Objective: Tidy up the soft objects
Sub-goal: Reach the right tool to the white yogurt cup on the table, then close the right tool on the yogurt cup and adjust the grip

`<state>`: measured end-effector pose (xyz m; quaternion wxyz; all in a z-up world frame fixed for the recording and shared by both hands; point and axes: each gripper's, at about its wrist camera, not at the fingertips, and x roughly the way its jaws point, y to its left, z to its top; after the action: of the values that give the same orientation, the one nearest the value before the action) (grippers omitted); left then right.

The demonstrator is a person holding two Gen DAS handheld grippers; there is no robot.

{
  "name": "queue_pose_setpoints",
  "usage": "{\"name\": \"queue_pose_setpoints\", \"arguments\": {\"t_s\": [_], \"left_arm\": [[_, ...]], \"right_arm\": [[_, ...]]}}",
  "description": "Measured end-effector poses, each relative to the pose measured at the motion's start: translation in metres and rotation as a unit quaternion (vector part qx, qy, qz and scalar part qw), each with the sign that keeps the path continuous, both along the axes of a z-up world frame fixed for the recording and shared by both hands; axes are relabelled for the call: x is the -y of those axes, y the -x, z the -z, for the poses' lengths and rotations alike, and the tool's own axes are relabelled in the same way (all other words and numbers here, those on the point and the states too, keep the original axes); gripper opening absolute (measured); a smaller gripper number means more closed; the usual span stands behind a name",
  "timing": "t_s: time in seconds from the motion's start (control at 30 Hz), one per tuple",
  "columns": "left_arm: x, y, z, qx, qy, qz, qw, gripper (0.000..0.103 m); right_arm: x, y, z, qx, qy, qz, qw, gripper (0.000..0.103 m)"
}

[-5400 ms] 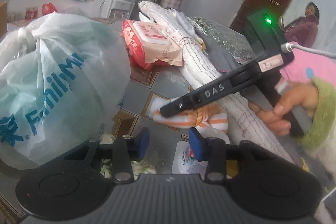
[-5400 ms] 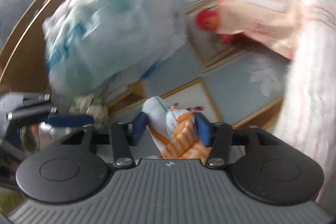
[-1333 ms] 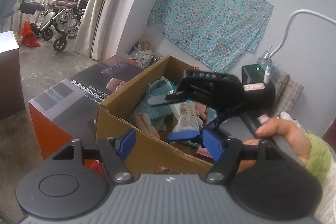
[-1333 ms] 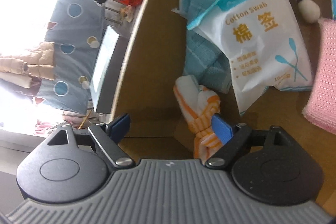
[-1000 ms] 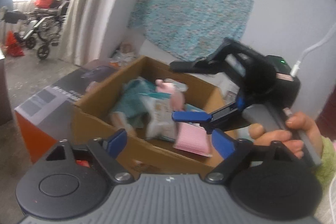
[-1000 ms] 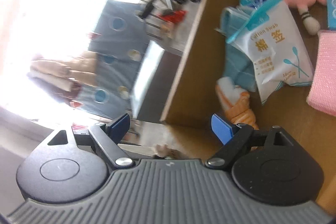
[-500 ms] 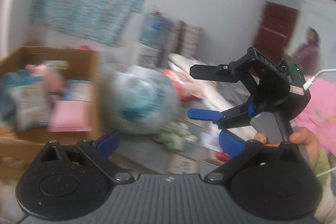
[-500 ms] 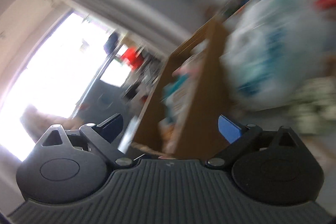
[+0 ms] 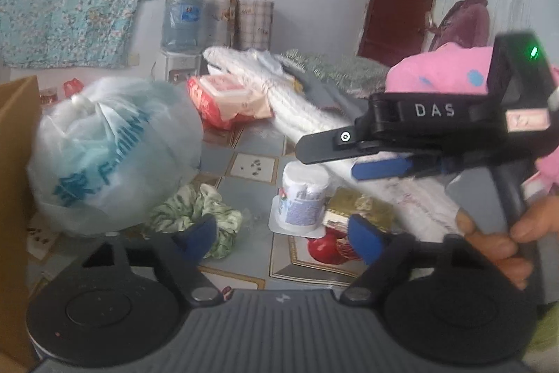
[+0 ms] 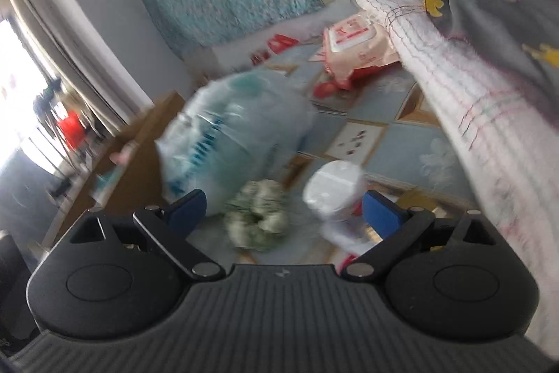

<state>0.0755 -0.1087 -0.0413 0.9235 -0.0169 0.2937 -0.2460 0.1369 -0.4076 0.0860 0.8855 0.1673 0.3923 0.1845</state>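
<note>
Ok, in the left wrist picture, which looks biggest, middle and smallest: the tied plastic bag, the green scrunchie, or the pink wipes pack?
1. Tied plastic bag, clearly the biggest.
2 and 3. Green scrunchie and pink wipes pack look about alike; the scrunchie lies nearer the camera, so I can't rank those two.

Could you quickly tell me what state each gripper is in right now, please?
Left gripper: open, holding nothing; its jaws have just been closing somewhat.
Right gripper: open wide, holding nothing.
</note>
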Motion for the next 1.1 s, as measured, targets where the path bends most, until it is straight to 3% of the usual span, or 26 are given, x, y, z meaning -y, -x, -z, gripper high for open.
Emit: {"name": "queue_pose_setpoints", "arguments": {"t_s": [0.13,0.23,0.33,0.37,0.4,0.53,0.63,0.77,0.83,1.1], "left_arm": [[0.005,-0.015,0.013,-0.016,0.001,0.004,0.9999,0.068],[0.007,-0.022,0.019,-0.026,0.006,0.014,0.9995,0.066],[0.009,-0.028,0.023,-0.035,0.010,0.023,0.9991,0.060],[0.010,-0.030,0.025,-0.037,0.011,0.026,0.9989,0.060],[0.011,-0.032,0.026,-0.040,0.011,0.028,0.9988,0.060],[0.011,-0.035,0.027,-0.043,0.016,0.031,0.9985,0.059],[0.011,-0.036,0.025,-0.039,0.018,0.028,0.9987,0.060],[0.007,-0.035,0.021,-0.037,0.022,0.023,0.9988,0.060],[0.004,-0.032,0.018,-0.036,0.021,0.022,0.9989,0.062],[-0.016,-0.009,0.011,-0.048,0.010,0.015,0.9987,0.064]], "right_arm": [[-0.007,-0.018,0.005,0.004,0.079,-0.012,0.997,0.094],[-0.016,-0.031,0.013,-0.014,0.107,-0.029,0.994,0.088],[-0.024,-0.041,0.025,-0.031,0.130,-0.039,0.990,0.074],[-0.025,-0.044,0.029,-0.038,0.133,-0.041,0.989,0.060],[-0.024,-0.046,0.030,-0.043,0.134,-0.039,0.989,0.058],[-0.012,-0.056,0.031,-0.051,0.089,-0.022,0.994,0.057],[0.007,-0.064,0.034,-0.068,0.004,-0.008,0.998,0.057],[0.029,-0.069,0.048,-0.124,-0.131,0.002,0.984,0.055],[0.031,-0.066,0.053,-0.144,-0.173,-0.004,0.974,0.055],[0.007,-0.045,0.056,-0.183,-0.219,-0.037,0.958,0.055]]}}
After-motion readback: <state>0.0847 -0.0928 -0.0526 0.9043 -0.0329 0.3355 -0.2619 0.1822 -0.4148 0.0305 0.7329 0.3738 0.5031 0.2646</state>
